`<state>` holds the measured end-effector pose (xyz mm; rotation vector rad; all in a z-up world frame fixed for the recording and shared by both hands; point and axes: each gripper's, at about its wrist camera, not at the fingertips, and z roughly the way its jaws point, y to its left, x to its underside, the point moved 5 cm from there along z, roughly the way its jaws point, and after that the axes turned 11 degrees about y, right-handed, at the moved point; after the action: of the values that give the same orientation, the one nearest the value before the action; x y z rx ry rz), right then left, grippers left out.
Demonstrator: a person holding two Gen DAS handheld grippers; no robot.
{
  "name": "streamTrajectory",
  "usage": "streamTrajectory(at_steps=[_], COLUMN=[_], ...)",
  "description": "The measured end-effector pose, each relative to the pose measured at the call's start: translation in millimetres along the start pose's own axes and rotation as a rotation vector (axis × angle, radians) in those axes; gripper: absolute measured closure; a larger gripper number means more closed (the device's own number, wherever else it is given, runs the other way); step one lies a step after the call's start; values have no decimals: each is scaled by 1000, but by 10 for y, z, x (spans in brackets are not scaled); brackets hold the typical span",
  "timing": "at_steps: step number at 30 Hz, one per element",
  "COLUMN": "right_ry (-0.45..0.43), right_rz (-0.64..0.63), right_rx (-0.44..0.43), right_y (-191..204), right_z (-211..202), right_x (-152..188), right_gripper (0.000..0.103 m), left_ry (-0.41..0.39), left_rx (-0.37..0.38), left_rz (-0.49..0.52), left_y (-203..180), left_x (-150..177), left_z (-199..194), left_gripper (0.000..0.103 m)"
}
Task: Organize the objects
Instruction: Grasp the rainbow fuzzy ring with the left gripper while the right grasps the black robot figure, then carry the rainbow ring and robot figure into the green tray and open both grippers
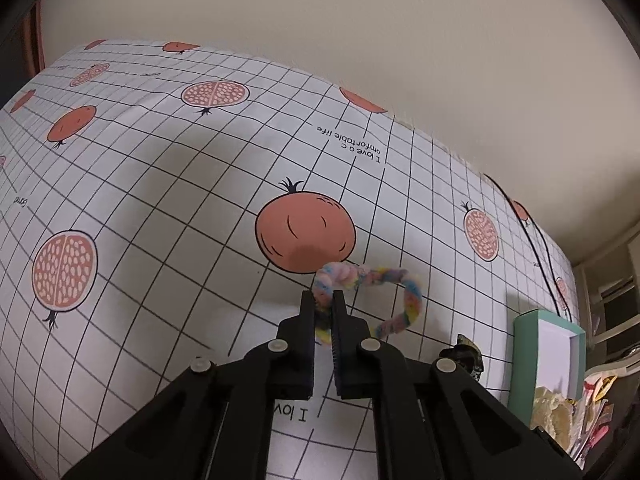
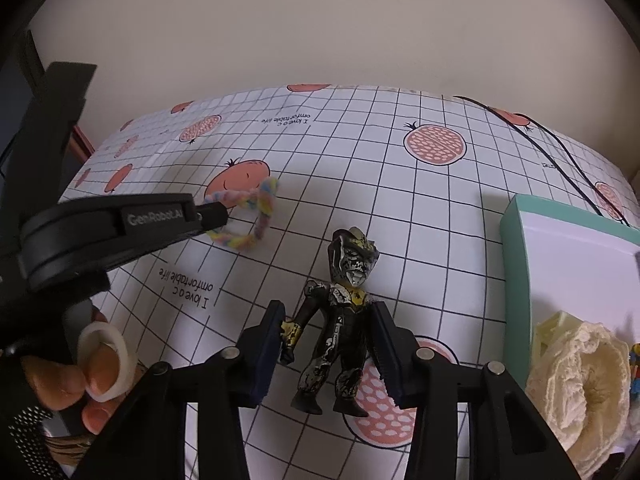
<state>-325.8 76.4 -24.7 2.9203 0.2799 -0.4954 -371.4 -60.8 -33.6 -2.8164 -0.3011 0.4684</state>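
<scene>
Left gripper (image 1: 324, 312) pinched the soft, light pastel pipe-cleaner loop (image 1: 372, 292), far left. Right gripper (image 2: 330, 354), jaws apart, straddled the rigid black-and-yellow plastic figure (image 2: 340, 320) lying mid-cloth; torso likely the surest hold.

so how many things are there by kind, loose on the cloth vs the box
pastel fuzzy loop: 1
dark toy figure: 1
teal box: 1
cream lace item in the box: 1
total: 4, plus small bits in the box too unclear to count
</scene>
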Motion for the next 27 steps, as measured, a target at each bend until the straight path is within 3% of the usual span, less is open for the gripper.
streamTrajectory(at_steps=[17, 27], right_ry=[-31, -71], right_rz=[-29, -21], right_rx=[50, 97], right_y=[-34, -94], right_z=[-502, -996], right_x=[214, 410], right_gripper=[57, 56], left_ry=[-18, -36], left_rx=[45, 74], left_rz=[-78, -65], left_y=[-10, -163], left_x=[494, 888], left_z=[-366, -765], left_gripper=[96, 96])
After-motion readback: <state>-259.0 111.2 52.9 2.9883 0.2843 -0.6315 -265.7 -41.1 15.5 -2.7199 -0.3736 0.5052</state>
